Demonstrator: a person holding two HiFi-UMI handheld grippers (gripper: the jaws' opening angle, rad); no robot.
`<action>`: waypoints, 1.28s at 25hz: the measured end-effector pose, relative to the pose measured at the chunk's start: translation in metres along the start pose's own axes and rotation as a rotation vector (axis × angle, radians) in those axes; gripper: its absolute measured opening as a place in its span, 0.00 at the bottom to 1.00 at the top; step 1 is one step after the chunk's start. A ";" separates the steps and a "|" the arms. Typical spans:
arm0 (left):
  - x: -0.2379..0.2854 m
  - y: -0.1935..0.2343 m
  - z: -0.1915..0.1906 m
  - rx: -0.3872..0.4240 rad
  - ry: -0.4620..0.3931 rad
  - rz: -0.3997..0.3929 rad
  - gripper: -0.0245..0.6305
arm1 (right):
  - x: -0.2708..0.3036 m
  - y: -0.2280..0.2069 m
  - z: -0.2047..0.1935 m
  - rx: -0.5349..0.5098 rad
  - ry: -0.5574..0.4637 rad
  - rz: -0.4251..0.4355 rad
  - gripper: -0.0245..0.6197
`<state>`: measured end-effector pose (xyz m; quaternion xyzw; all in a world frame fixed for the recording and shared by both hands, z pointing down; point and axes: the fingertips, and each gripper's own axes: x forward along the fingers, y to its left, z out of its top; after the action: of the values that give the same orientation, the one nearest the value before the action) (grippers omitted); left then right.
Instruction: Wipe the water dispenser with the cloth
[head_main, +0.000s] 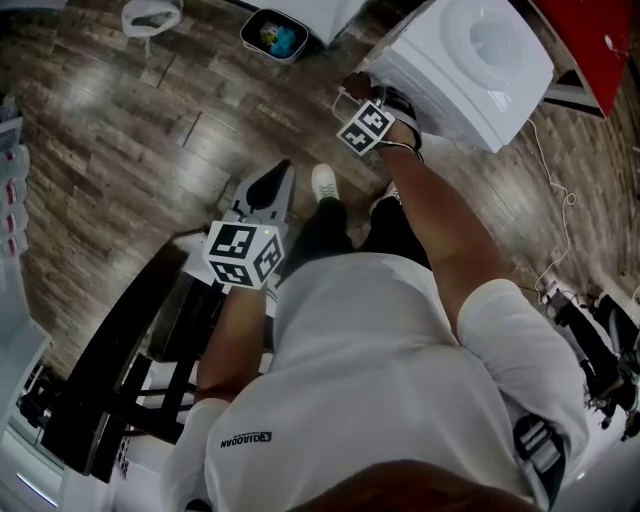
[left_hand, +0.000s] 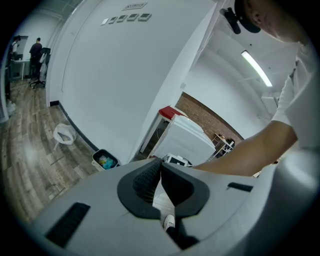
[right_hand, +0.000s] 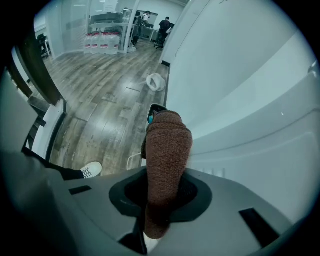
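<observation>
- Our right gripper (right_hand: 166, 181) has its fingers clamped on a brown knitted cloth (right_hand: 167, 145), which sticks up past the fingertips
- The cloth lies along the side wall of the white box-shaped water dispenser (head_main: 470, 70), close under the edge of its top; we cannot tell whether it touches
- Our left gripper (left_hand: 161, 166) hangs low over the grey-brown wood-plank floor (head_main: 130, 130), well apart from the dispenser, its fingertips brought together with nothing between them
- A small dark bin (head_main: 273, 35) stands on the floor by the white wall, near the dispenser
</observation>
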<state>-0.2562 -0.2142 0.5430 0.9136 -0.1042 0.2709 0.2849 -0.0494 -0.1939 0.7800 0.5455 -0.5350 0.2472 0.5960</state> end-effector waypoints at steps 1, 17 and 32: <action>0.000 -0.001 -0.003 -0.004 0.007 -0.001 0.04 | 0.007 0.004 -0.002 -0.007 0.008 0.009 0.15; -0.001 -0.008 -0.031 -0.035 0.051 0.023 0.04 | 0.073 0.036 -0.017 -0.058 0.052 0.121 0.15; 0.014 -0.043 0.013 -0.007 -0.007 -0.034 0.04 | -0.093 0.006 0.003 0.268 -0.327 0.171 0.15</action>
<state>-0.2242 -0.1871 0.5212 0.9152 -0.0905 0.2622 0.2923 -0.0840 -0.1680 0.6971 0.6051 -0.6313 0.2740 0.4003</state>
